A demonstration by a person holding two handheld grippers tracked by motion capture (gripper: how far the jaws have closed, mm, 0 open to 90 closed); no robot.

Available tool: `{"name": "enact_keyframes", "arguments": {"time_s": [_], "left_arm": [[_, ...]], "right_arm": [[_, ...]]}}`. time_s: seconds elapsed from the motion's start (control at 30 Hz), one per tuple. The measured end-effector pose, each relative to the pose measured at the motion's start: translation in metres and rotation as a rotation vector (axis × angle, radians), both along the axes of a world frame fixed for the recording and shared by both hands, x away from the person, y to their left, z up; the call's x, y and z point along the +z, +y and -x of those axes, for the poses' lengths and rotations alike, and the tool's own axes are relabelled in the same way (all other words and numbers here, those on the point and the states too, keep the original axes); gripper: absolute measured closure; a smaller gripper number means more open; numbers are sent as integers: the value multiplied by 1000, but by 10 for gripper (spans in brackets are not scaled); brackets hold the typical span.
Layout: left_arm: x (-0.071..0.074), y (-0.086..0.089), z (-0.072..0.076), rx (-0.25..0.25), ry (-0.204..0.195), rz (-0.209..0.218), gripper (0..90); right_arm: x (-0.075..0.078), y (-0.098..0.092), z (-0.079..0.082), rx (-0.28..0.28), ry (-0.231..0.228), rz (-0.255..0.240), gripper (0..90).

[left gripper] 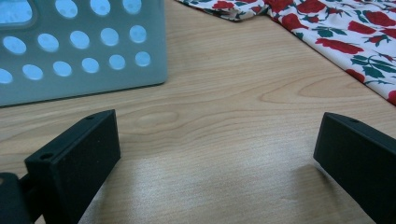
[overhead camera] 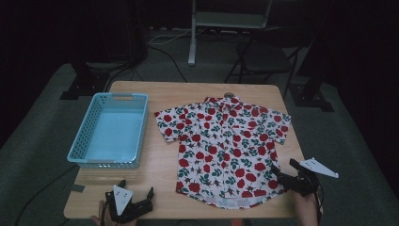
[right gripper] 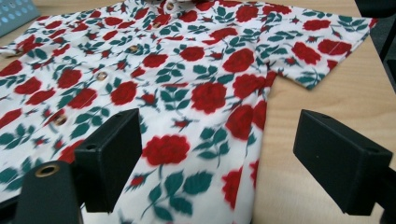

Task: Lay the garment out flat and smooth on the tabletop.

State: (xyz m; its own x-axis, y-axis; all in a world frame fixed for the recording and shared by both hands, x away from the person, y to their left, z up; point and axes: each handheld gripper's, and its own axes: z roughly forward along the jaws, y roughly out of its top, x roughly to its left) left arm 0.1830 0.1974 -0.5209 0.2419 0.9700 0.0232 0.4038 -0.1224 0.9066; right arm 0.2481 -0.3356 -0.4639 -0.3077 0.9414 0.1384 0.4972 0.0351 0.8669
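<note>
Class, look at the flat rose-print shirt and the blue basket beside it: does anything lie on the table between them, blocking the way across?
Nothing visible does. Between the shirt and the blue basket there is bare wooden table. The left hand-held gripper sits open near the front edge, below that strip, not in it.

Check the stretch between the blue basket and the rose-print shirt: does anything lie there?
Nothing: bare wood of the table separates the basket from the shirt in the high view, and the left gripper view shows the same bare strip.
</note>
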Motion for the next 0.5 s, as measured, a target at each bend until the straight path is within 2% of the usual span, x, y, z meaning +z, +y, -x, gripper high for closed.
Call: {"name": "enact_keyframes", "arguments": {"time_s": [0.13,0.37,0.5], "left_arm": [[0,0,0,0,0,0,11],[0,0,1,-2,-4,0,11],[0,0,0,-2,-3,0,11]], "right_arm": [[2,-1,14,-13,-10,-8,149],[0,2,41,-32,-21,52,149],[-4,4,51,-28,-10,45,149]]}}
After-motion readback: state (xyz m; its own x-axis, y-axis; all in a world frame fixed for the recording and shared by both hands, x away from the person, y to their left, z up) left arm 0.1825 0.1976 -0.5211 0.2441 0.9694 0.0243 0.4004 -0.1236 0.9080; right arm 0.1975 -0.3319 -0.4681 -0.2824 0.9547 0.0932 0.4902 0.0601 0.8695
